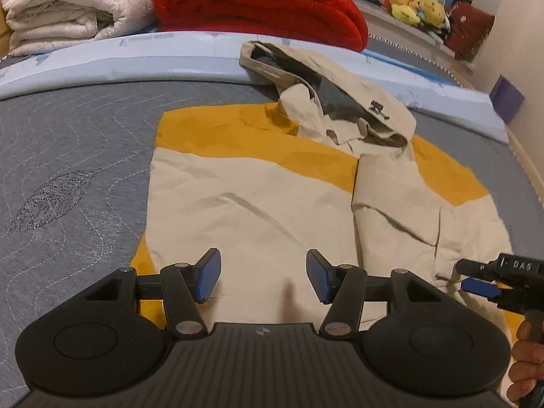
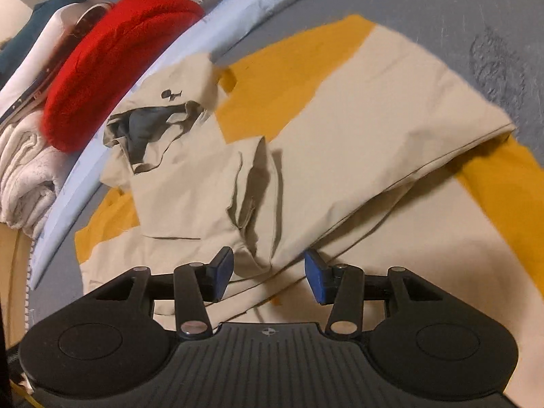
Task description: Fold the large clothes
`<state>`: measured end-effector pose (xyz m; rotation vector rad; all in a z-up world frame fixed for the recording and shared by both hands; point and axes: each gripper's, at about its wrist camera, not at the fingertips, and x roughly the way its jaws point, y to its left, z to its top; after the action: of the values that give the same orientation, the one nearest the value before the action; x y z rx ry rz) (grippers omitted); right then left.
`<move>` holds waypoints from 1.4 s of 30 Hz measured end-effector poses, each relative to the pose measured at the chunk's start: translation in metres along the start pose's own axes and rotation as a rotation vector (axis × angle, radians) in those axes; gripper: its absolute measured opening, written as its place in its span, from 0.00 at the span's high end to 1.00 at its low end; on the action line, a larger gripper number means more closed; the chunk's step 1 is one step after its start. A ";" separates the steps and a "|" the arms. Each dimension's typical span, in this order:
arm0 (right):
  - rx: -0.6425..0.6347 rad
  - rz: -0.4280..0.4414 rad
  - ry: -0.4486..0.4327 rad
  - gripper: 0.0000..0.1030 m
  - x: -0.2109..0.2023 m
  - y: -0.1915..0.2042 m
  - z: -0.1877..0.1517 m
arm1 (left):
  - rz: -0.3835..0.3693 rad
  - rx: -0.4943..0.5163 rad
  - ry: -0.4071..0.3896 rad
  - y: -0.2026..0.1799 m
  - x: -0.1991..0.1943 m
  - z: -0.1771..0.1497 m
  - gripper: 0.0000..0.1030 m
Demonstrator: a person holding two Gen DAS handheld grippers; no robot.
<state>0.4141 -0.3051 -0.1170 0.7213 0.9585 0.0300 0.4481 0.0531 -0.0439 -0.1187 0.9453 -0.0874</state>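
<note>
A beige and mustard-yellow hooded jacket (image 1: 258, 197) lies flat on the grey quilted mattress (image 1: 68, 156), hood (image 1: 326, 91) toward the far edge. One sleeve is folded across its body (image 2: 340, 156). My left gripper (image 1: 263, 277) is open and empty just above the jacket's lower beige panel. My right gripper (image 2: 268, 277) is open, its fingers straddling a bunched fold of the folded-over sleeve (image 2: 258, 251); it holds nothing. The right gripper also shows at the right edge of the left wrist view (image 1: 482, 277).
A folded red blanket (image 1: 258, 3) and folded white blankets (image 1: 71, 6) are stacked past the mattress's light blue border (image 1: 136, 57). Yellow plush toys (image 1: 414, 3) sit on a shelf at the far right. A wall stands to the right.
</note>
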 end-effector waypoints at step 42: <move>0.216 -0.147 -0.116 0.67 -0.012 -0.030 0.022 | -0.052 -0.298 0.091 0.077 0.046 -0.003 0.91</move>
<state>0.4148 -0.3446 -0.1175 0.8396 0.9089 -0.2447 0.4743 0.1236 -0.0932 -0.4173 1.0427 0.0007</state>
